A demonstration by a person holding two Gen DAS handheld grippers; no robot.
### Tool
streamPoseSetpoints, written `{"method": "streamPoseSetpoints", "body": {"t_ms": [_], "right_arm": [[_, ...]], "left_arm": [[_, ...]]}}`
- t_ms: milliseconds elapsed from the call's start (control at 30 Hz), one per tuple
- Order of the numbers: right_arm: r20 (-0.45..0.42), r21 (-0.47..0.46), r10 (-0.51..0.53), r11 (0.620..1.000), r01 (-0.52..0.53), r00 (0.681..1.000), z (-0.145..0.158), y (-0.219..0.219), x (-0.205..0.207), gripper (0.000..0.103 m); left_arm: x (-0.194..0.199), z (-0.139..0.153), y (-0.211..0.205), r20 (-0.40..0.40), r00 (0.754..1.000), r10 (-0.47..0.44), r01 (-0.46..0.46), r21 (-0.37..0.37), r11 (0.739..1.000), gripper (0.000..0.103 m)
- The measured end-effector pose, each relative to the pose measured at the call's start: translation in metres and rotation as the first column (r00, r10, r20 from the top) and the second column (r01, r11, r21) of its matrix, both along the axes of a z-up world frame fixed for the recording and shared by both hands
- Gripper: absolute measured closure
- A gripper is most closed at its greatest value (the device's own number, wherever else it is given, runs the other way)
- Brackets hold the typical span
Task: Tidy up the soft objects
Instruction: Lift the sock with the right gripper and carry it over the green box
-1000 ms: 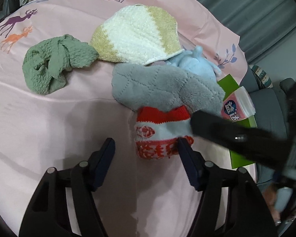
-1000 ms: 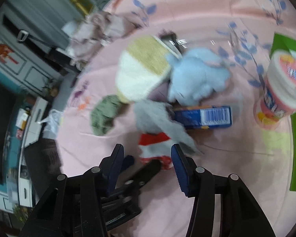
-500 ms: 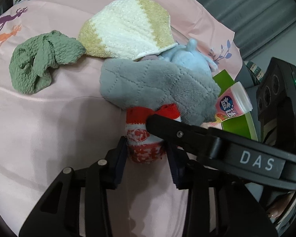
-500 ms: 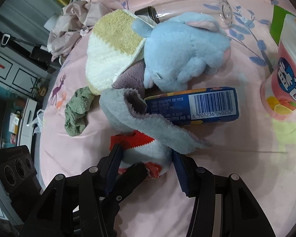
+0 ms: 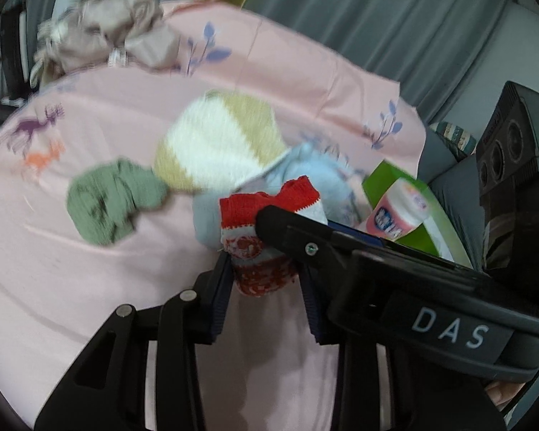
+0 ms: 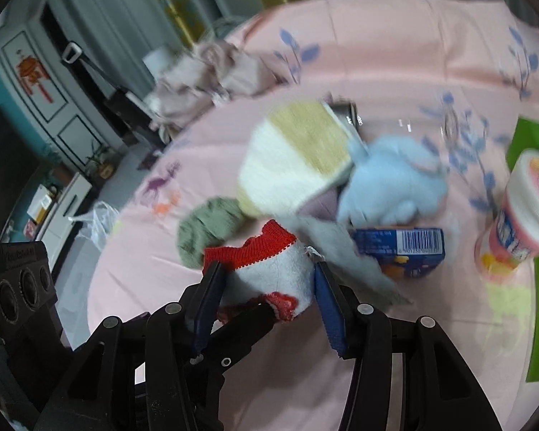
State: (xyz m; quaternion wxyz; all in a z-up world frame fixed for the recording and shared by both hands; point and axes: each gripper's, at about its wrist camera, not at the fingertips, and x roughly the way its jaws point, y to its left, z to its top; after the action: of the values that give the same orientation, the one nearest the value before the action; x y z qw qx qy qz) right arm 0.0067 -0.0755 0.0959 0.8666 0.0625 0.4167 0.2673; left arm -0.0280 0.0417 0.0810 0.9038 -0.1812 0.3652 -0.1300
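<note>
Red-and-white sock point(image 5: 258, 248) sits pinched in both tongs, just above the pink bed sheet point(image 5: 90, 287), near the grey cloth point(image 6: 341, 248). Left tongs point(image 5: 266, 280) closing on its toe end; right tongs point(image 6: 269, 280) clamp the white middle. Lift level, keep both grips firm, avoid snagging the grey cloth.

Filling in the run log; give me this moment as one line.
left gripper: closing on red-and-white sock | right gripper: shut on sock | sock off pink sheet
</note>
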Motion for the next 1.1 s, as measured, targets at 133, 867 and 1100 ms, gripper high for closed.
{"method": "streamPoseSetpoints", "body": {"t_ms": [133, 867, 1100], "right_arm": [[0.093, 0.043, 0.012, 0.999, -0.016, 0.996, 0.018, 0.003, -0.011, 0.049], [0.205, 0.111, -0.005, 0.994, -0.018, 0.979, 0.049, -0.009, -0.032, 0.049], [0.233, 0.172, -0.059, 0.985, 0.018, 0.971, 0.069, -0.036, -0.035, 0.049]], "left_arm": [[-0.012, 0.016, 0.001, 0.101, 0.995, 0.018, -0.021, 0.033, 0.999, 0.07], [-0.026, 0.046, -0.004, 0.23, 0.973, 0.014, -0.035, 0.088, 0.996, 0.07], [-0.026, 0.068, -0.027, 0.273, 0.962, -0.014, -0.019, 0.119, 0.993, 0.07]]}}
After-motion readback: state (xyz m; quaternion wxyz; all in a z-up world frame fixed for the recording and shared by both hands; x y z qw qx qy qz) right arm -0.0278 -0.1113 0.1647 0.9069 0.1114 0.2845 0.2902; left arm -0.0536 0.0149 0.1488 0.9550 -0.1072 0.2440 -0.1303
